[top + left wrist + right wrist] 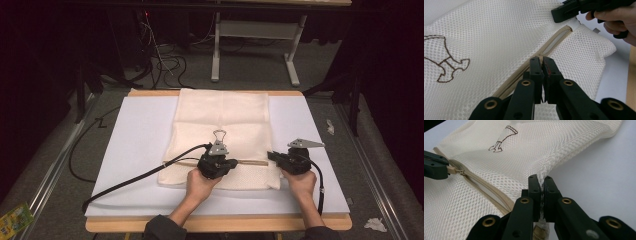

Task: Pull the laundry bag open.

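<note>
A cream mesh bag [222, 120] lies flat on the white board [135, 150], its zipper [250, 161] running across near the front edge. My left gripper [234, 163] is shut on the zipper pull [452, 170], with the slider [461, 172] just beyond it. In its own view the left gripper [542, 61] sits right on the zipper line [554, 41]. My right gripper [271, 156] is shut on the mesh at the bag's right edge, by the zipper's end [574, 23]. In the right gripper view its jaws pinch the fabric edge [541, 182]. A brown stitched figure [446, 60] marks the bag.
The board rests on a wooden table [215, 223] with its front edge close to the person's forearms. A black cable [130, 180] trails left from the left gripper across the board. Crumpled paper [375, 224] lies on the floor at the right, and a table frame [255, 30] stands behind.
</note>
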`<state>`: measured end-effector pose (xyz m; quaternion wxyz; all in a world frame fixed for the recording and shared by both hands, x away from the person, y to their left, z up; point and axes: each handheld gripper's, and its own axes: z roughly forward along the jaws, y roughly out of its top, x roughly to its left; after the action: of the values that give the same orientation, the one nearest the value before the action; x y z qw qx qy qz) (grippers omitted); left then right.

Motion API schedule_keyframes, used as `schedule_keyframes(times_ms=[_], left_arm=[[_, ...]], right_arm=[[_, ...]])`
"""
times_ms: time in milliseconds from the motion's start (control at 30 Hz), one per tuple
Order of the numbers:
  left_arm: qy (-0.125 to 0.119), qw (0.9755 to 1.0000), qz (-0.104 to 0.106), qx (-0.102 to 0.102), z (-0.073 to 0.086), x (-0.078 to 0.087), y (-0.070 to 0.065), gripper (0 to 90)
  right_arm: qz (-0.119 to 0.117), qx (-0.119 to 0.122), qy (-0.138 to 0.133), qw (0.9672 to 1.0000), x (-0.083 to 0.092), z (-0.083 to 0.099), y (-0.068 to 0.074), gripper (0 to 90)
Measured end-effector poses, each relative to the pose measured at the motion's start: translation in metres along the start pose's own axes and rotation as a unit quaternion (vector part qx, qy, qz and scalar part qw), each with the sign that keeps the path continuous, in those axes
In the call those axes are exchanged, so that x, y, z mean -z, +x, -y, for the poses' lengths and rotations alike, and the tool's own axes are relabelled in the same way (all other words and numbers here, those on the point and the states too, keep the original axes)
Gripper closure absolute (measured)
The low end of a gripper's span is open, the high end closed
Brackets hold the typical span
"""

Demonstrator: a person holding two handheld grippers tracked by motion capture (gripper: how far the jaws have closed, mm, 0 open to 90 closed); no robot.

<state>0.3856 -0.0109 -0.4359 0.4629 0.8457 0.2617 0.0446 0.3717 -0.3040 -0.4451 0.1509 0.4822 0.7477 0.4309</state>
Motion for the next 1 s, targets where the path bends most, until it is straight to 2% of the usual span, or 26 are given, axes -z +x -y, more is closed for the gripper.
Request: schedule_keyframes(times_ms=[167, 400, 633, 833, 1000], left_arm=[[-0.001, 1.0000, 0.002, 0.003, 0.002, 0.003, 0.001, 87.0], [-0.003, 1.0000, -0.008, -0.002, 0.002, 0.010, 0.003, 87.0], [0.000, 0.9999, -0.010, -0.003, 0.004, 0.014, 0.004, 87.0], [-0.006, 0.9999, -0.013, 0.008, 0.008, 0.021, 0.011, 87.1], [-0.010, 0.9998, -0.017, 0.007, 0.010, 0.027, 0.013, 87.1]], right_arm=[[0.000, -0.001, 0.002, 1.0000, -0.001, -0.001, 0.002, 88.3], [0.005, -0.005, 0.003, 1.0000, -0.001, -0.001, -0.002, 88.3], [0.006, 0.002, 0.001, 1.0000, -0.002, -0.002, 0.000, 88.3], [0.008, -0.004, 0.003, 1.0000, -0.002, -0.001, -0.002, 88.3], [0.010, 0.000, 0.005, 0.9999, -0.002, -0.002, -0.002, 88.2]])
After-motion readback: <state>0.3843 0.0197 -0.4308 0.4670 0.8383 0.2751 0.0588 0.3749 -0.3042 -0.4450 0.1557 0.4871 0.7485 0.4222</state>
